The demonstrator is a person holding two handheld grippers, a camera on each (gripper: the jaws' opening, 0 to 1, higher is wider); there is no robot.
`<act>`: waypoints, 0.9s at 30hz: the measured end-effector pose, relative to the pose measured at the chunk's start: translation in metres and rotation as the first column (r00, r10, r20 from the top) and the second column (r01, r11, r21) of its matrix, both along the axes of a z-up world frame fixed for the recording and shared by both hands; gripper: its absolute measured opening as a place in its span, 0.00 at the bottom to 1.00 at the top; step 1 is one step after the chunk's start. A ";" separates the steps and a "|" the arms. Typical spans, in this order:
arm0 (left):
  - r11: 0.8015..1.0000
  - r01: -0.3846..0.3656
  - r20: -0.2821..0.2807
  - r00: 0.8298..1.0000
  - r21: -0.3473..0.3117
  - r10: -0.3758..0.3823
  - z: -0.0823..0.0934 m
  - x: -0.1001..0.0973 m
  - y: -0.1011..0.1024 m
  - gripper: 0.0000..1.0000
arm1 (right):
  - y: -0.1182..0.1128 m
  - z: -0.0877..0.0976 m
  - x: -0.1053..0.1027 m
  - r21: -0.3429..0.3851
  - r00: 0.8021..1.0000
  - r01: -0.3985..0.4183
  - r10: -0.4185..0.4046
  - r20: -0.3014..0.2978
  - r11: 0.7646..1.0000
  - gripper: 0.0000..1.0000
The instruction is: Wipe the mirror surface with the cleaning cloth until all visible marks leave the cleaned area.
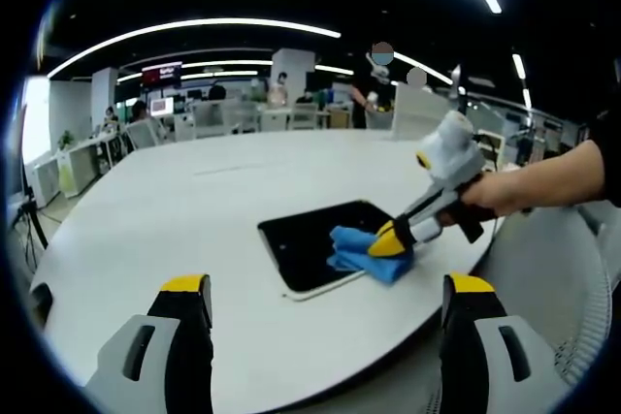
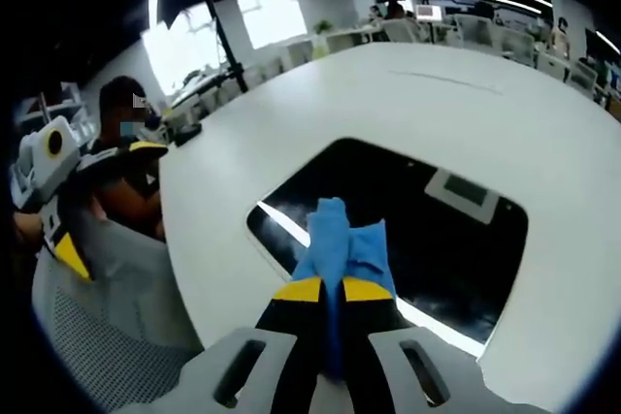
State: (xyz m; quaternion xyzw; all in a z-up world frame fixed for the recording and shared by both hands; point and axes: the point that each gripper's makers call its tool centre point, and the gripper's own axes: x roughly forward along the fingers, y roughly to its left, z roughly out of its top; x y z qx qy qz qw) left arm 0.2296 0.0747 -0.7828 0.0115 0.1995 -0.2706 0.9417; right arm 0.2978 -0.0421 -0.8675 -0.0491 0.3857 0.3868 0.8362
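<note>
A dark rectangular mirror (image 1: pixel 315 242) lies flat on the white table (image 1: pixel 194 201), reflecting ceiling lights (image 2: pixel 408 230). A blue cleaning cloth (image 1: pixel 361 251) rests on the mirror's near right corner. My right gripper (image 1: pixel 390 240) comes in from the right, held by a hand, and is shut on the cloth. In the right gripper view the yellow-tipped jaws (image 2: pixel 331 290) pinch the blue cloth (image 2: pixel 340 244), which presses on the glass near its edge. My left gripper (image 1: pixel 325 288) hangs open above the table's near edge, short of the mirror, with nothing between its jaws.
The big white round table (image 2: pixel 505 113) has wide bare room beyond and left of the mirror. A grey mesh chair (image 2: pixel 107 278) stands by the table's edge. Office desks and people fill the background. My left gripper (image 2: pixel 49 191) also appears beside a seated person.
</note>
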 end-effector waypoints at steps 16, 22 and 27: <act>1.000 0.002 -0.007 1.000 0.000 -0.002 -0.001 0.000 0.000 0.99 | -0.002 0.000 0.022 -0.002 0.998 0.061 -0.061 0.016 0.998 0.01; 1.000 0.002 -0.006 1.000 0.000 -0.002 -0.001 0.000 0.000 0.99 | -0.003 0.000 0.034 -0.008 0.996 0.088 -0.088 0.029 0.996 0.01; 1.000 0.001 -0.008 1.000 0.001 -0.001 -0.001 0.000 0.000 0.99 | -0.003 0.000 0.051 -0.011 0.991 0.125 -0.125 0.037 0.992 0.01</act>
